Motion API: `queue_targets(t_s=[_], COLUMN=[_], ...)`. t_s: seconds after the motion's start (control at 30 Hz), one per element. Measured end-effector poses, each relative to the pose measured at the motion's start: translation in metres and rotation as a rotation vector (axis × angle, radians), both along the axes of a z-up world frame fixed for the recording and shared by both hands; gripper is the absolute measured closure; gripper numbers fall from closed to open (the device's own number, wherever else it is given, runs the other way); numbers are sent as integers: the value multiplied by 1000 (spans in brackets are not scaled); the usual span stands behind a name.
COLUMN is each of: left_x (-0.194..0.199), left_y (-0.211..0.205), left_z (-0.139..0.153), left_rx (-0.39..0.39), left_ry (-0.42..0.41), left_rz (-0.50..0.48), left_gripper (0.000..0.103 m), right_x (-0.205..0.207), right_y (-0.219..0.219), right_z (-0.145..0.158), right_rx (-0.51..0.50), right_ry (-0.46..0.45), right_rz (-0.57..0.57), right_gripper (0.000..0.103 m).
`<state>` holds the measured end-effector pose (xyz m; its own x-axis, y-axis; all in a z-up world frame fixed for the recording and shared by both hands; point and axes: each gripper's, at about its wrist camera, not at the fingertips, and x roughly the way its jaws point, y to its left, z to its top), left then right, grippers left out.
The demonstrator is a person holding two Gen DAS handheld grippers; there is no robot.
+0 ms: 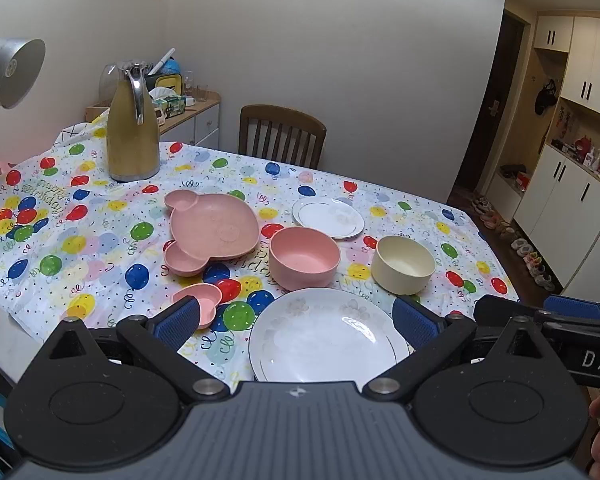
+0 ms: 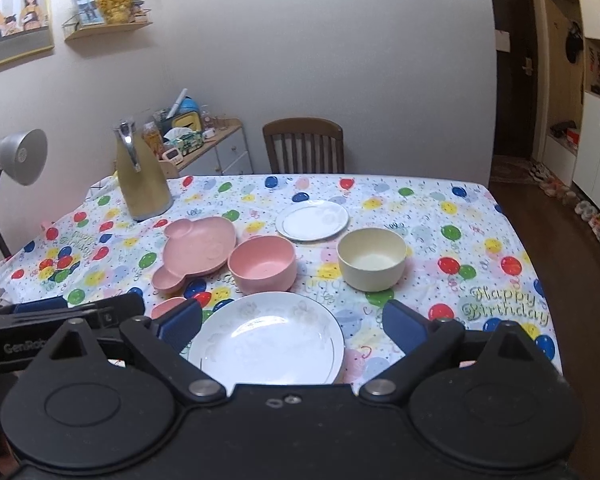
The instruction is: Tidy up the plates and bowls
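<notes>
On the balloon-print tablecloth lie a large white plate (image 1: 324, 336) (image 2: 266, 342) nearest me, a pink bowl (image 1: 304, 258) (image 2: 262, 264), a cream bowl (image 1: 403, 264) (image 2: 371, 258), a small white plate (image 1: 327, 217) (image 2: 312, 222), a pink bear-shaped divided plate (image 1: 208, 232) (image 2: 196, 252) and a small pink heart dish (image 1: 204, 302) (image 2: 168, 307). My left gripper (image 1: 296, 320) hangs open above the near edge, its blue pads to either side of the large plate. My right gripper (image 2: 292, 324) is open too, holding nothing.
A gold thermos jug (image 1: 132, 128) (image 2: 140, 176) stands at the table's far left. A wooden chair (image 1: 280, 136) (image 2: 304, 146) faces the far side. A grey desk lamp (image 2: 16, 160) is at left. Floor and white cabinets (image 1: 572, 184) lie to the right.
</notes>
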<state>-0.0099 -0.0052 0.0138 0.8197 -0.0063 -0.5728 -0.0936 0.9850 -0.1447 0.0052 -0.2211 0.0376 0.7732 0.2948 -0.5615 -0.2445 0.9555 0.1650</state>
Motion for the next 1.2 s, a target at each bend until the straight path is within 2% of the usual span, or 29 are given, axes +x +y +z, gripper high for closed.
queue_targets(t_s=[1.03,1.2], left_x=[-7,-2], left_y=[3,6], left_z=[4,-1], left_rx=[-6,-22], left_ry=[-11,12], left_rz=[4,10], left_gripper=[0,0], right_x=[-3,4], right_y=[0,0], right_z=[3,2], right_rx=[-1,-2], right_ry=[-27,-14], right_rz=[0,15], right_gripper=[6,6])
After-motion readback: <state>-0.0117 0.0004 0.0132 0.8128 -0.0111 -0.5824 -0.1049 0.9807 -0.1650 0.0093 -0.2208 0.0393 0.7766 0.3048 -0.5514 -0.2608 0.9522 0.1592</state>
